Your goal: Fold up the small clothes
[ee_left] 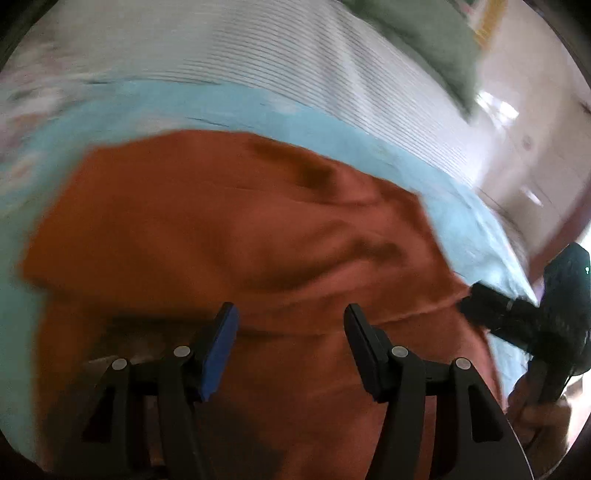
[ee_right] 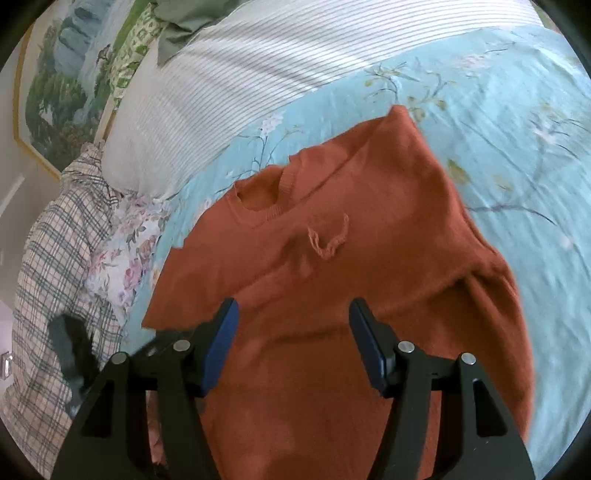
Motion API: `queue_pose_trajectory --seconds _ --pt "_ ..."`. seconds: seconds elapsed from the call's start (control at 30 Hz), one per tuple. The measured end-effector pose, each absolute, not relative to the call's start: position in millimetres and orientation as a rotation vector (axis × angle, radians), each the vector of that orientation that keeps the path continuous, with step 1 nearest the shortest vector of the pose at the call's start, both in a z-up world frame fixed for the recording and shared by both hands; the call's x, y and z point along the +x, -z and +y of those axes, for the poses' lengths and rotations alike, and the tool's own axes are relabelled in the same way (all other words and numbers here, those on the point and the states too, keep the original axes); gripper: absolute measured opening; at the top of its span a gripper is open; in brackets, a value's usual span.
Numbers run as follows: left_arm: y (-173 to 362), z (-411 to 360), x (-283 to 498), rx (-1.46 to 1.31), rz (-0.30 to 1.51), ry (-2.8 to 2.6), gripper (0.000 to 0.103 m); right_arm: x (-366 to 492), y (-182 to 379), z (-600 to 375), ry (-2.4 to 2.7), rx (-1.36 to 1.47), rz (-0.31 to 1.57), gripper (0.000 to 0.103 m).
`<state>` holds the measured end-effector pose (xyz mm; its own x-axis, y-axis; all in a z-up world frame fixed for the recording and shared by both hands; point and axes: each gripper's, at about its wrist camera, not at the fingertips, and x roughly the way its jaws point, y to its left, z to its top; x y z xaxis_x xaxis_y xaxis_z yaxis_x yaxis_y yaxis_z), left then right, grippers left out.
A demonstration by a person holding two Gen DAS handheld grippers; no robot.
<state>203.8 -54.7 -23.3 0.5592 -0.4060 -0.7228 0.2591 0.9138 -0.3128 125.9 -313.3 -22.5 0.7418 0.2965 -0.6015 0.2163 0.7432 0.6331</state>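
**Both grippers open over the rust sweater on the bed**

Left gripper (ee_left: 291,325): jaws stand apart, nothing between the pads; rust-orange sweater (ee_left: 236,236) lies below and beyond the tips, not pinched. Left wrist view is motion-blurred, so fine detail of the cloth is not readable.

Right gripper (ee_right: 293,321): jaws likewise apart, blue pads facing each other, cloth visible through the gap but not clamped. Whether either set of tips touches the fabric cannot be told.

Landmark: the sweater. It lies flat on a light blue floral bedspread (ee_right: 498,110), neckline (ee_right: 264,194) turned away from the right gripper, a loose twist of orange yarn (ee_right: 328,240) on the chest just below the neckline. One sleeve (ee_right: 406,147) runs out to the far right of the body, another fold of sleeve hangs along the right edge. Some creases across the middle in the left wrist view.

Beyond the sweater's neckline: a white ribbed pillow (ee_right: 229,81), with green cloth (ee_right: 184,29) behind it. To the sweater's left: a pale floral fabric (ee_right: 125,251) and, further left, a plaid fabric (ee_right: 55,258). A framed landscape picture (ee_right: 59,92) sits on the wall past the plaid fabric.

Right gripper also shows at the sweater's right edge in the left wrist view (ee_left: 476,306), a hand (ee_left: 543,413) beneath it
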Motion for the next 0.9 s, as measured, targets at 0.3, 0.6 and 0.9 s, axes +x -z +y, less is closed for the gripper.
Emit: queue_pose_trajectory --seconds 0.3,0.6,0.9 --pt "53 65 208 -0.271 0.936 0.08 0.06 184 52 -310 0.042 0.785 0.833 0.063" --pt "60 70 250 -0.274 0.929 0.055 0.058 196 12 -313 -0.058 0.737 0.671 0.011" --pt "67 58 259 -0.199 0.918 0.013 0.054 161 10 -377 0.098 0.754 0.611 0.011"
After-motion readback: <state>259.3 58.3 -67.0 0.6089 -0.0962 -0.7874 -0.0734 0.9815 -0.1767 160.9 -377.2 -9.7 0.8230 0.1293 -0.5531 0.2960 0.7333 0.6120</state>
